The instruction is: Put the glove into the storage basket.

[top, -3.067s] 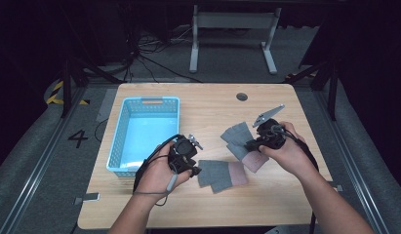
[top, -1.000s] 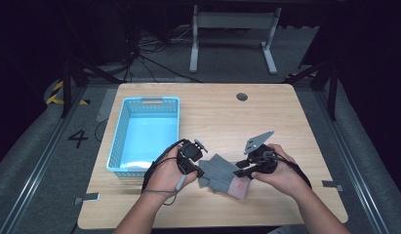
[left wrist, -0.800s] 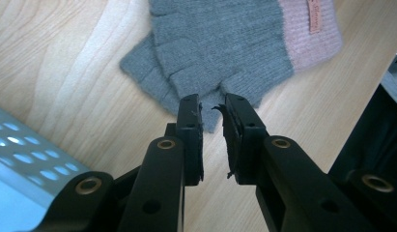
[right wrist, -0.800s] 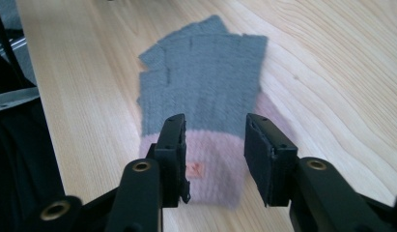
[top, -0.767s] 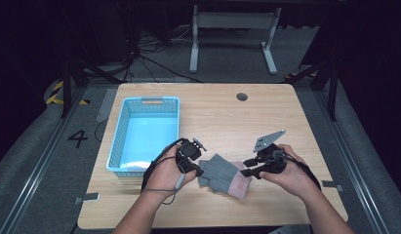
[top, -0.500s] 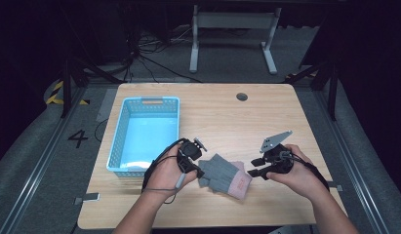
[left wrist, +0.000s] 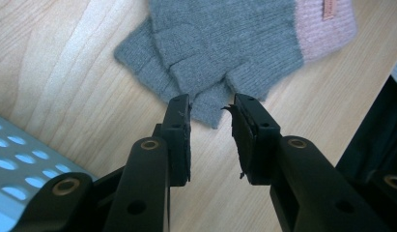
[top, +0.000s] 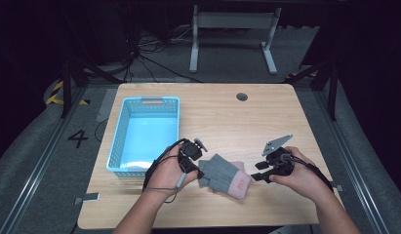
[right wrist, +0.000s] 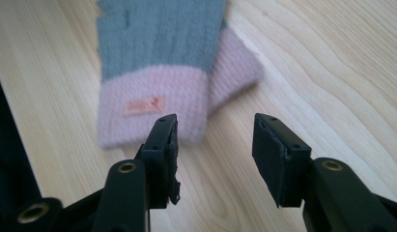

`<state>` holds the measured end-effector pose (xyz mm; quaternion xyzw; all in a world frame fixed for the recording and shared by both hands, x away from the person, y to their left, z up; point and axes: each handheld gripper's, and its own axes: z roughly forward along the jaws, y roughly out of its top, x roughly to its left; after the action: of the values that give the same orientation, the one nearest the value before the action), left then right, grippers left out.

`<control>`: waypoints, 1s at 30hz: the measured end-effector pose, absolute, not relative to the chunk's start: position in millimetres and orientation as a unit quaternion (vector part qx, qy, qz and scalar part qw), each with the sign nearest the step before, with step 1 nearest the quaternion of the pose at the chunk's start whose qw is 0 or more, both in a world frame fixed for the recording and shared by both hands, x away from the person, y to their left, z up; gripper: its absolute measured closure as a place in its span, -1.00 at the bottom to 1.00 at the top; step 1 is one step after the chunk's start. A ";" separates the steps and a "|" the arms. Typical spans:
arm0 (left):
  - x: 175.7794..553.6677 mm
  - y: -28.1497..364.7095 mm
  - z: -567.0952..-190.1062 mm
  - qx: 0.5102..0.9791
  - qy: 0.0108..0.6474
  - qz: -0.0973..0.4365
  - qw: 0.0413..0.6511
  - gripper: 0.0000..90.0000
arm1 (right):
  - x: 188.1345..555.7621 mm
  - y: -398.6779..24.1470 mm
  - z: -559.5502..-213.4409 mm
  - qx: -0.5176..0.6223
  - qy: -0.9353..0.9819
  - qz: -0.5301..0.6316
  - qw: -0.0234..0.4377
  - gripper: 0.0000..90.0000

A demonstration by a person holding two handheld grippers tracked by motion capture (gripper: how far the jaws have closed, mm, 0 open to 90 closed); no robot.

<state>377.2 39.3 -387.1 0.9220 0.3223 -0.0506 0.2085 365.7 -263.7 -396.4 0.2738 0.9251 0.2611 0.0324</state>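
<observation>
Grey knitted gloves with pink ribbed cuffs (top: 222, 174) lie stacked as a pair on the pale wooden table (top: 227, 112), near its front edge, just right of the light blue plastic basket (top: 148, 132). Both claws have just been opening and nothing is pressed between either pair of pads. At the fingertip end, the left gripper (left wrist: 210, 123) stands a little apart around the grey tips without squeezing them. At the cuff end, the right gripper (right wrist: 215, 145), spread wide over bare wood, has drawn back to the right since a second ago. Judging from this, the pair has been released neatly stacked and could go into the basket next.
</observation>
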 end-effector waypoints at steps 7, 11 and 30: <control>381.5 34.6 -397.2 0.923 0.334 -0.054 0.185 0.50 | 363.2 -262.9 -406.7 0.254 0.941 0.223 0.018 0.23; 384.0 32.7 -401.8 0.923 0.334 -0.053 0.183 0.49 | 362.9 -257.5 -415.7 0.243 0.946 0.216 0.013 0.31; 392.7 19.0 -423.1 0.933 0.315 -0.046 0.166 0.31 | 362.1 -251.3 -427.0 0.232 0.949 0.213 0.006 0.39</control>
<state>392.7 19.0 -423.1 0.9333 0.3150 -0.0461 0.1664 362.1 -251.3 -427.0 0.2322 0.9489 0.2135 0.0057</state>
